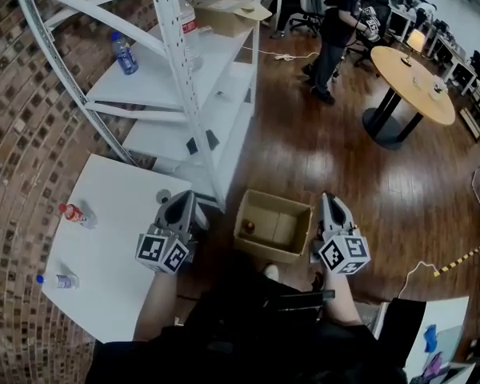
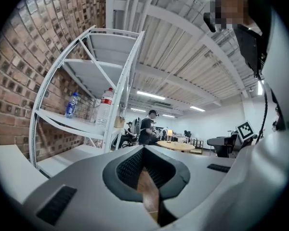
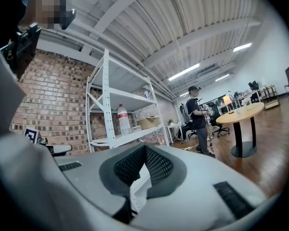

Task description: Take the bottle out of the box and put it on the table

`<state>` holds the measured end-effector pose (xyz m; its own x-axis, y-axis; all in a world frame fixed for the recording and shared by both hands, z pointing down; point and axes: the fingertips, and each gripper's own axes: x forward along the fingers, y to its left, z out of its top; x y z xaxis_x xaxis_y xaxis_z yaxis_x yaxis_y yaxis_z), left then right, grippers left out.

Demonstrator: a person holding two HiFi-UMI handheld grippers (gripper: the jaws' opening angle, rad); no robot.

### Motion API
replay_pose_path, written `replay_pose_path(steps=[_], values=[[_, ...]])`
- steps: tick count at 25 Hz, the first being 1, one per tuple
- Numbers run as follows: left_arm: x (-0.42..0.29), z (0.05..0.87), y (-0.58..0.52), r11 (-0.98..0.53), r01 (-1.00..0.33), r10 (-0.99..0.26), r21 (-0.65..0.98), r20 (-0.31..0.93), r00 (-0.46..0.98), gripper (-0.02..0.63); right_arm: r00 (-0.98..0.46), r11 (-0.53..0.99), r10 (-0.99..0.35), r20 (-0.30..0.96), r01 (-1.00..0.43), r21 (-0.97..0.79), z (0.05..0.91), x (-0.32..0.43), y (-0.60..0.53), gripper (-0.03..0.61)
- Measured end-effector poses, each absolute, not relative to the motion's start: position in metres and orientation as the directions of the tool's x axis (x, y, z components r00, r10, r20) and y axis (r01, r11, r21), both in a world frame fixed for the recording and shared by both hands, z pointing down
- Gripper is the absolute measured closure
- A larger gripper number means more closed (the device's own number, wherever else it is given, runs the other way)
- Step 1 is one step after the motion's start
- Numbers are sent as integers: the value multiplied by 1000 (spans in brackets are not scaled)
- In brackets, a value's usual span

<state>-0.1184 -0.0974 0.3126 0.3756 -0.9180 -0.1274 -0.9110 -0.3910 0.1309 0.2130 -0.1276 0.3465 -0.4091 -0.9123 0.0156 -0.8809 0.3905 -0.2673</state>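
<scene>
— How do the grippers stand?
— Left gripper [image 1: 183, 201] and right gripper [image 1: 330, 204] hover with jaws shut and empty, on either side of the box [image 1: 266, 251] on the floor.
— And the bottle?
— The bottle [image 1: 247, 228] lies inside the box, untouched. The table [image 1: 124, 206] is at left, so the whole job appears to remain.

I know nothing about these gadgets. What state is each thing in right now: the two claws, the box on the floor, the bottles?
left gripper: shut, empty.
right gripper: shut, empty.
cardboard box on the floor: open at the top.
bottle in the box: inside, not yet taken out.
red-capped bottle: capped, on the white table.
blue-capped bottle: capped, on the same table.
</scene>
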Motion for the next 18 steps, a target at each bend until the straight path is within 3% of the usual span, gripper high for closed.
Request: replay_pose_path(steps=[11, 18], values=[[-66, 293, -147, -338, -936, -930, 100, -190, 315, 609, -498, 495, -866, -39, -843, -212, 312, 247, -200, 574], [-33, 294, -171, -387, -915, -913, 113, -186, 363, 609, -498, 488, -867, -14, -844, -223, 322, 266, -210, 574]])
